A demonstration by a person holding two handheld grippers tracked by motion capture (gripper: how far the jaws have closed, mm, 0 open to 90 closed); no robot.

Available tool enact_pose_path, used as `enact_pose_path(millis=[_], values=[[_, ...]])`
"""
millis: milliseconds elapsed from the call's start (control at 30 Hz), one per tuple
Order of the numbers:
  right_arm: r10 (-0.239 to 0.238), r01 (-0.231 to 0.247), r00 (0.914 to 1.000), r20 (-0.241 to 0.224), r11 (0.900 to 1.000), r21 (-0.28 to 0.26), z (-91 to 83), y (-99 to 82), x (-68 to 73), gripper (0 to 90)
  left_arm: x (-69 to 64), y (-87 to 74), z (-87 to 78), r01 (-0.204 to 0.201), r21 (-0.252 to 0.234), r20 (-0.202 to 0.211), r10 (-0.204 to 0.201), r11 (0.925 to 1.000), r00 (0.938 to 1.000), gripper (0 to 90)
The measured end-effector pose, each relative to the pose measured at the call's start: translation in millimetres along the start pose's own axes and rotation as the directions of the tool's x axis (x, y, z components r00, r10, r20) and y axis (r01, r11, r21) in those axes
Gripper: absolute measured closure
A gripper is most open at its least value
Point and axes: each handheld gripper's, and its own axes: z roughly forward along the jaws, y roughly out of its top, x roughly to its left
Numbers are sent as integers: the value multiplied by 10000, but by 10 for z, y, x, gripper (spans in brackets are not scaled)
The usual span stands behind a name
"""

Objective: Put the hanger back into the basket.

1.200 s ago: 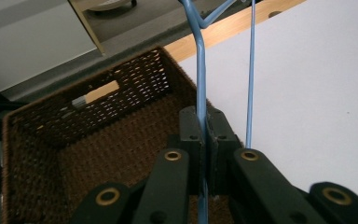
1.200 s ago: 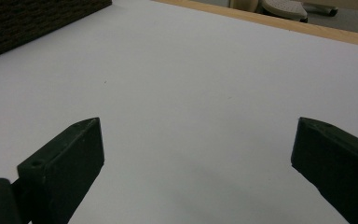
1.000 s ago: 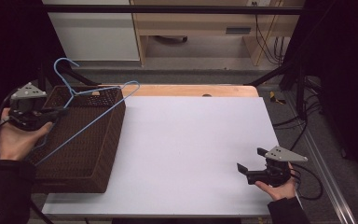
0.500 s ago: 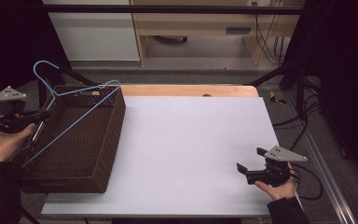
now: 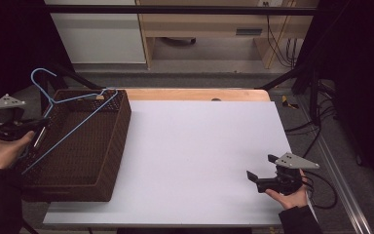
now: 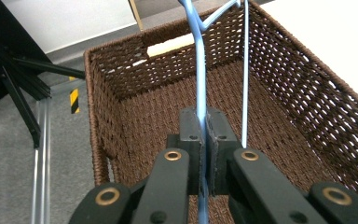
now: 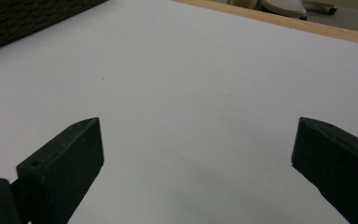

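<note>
Two grippers are in play. At the far left, the left gripper [image 5: 38,130] pinches a blue wire hanger [image 6: 198,88], jaws pressed tight on it, above the brown wicker basket [image 5: 108,161]. Judging by this, the hanger is being lowered in; next comes letting go. Near right, the right gripper [image 7: 193,158] hovers over the white table [image 5: 199,146], jaws spread, empty.

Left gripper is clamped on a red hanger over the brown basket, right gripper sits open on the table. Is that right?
Not quite: the hanger is blue, not red, as the left gripper view shows. The rest holds: the left gripper is clamped on it over the basket, and the right gripper sits open on the table.
</note>
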Motion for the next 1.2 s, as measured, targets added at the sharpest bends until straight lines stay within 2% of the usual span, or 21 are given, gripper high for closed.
enact_pose_path(millis=[200,300,467,633,733,833,1033,1100,1200], values=[[8,-8,10000,1,10000,6,0,0,1,28,-23,-75,110,-209,303,-13,210,9993,9998,871],[14,-14,10000,6,10000,3,-1,0,1,28,-42,-121,180,-72,296,26,71,9995,10000,871],[12,-12,10000,-4,10000,-19,-3,1,-1,28,-111,-204,312,-120,436,257,109,9990,9996,871],[11,-11,10000,-13,10000,-19,-2,1,0,28,-187,-295,467,46,568,523,-76,9984,9986,871],[-15,15,10000,-9,10000,-43,-2,1,-3,28,-216,-348,554,-4,880,586,-48,9961,9983,871],[-2,2,10000,4,10000,-5,-1,0,0,28,-232,-391,611,176,1080,652,-247,9940,9976,870],[-3,3,10000,1,10000,2,0,0,2,28,-253,-452,694,262,1460,516,-341,9889,9981,864],[-25,25,10000,-6,10000,-18,2,0,1,28,-256,-455,702,322,1538,598,-418,9876,9973,856],[-1,1,10000,-1,10000,-3,0,0,3,28,-259,-459,700,254,1652,424,-328,9859,9986,831]])
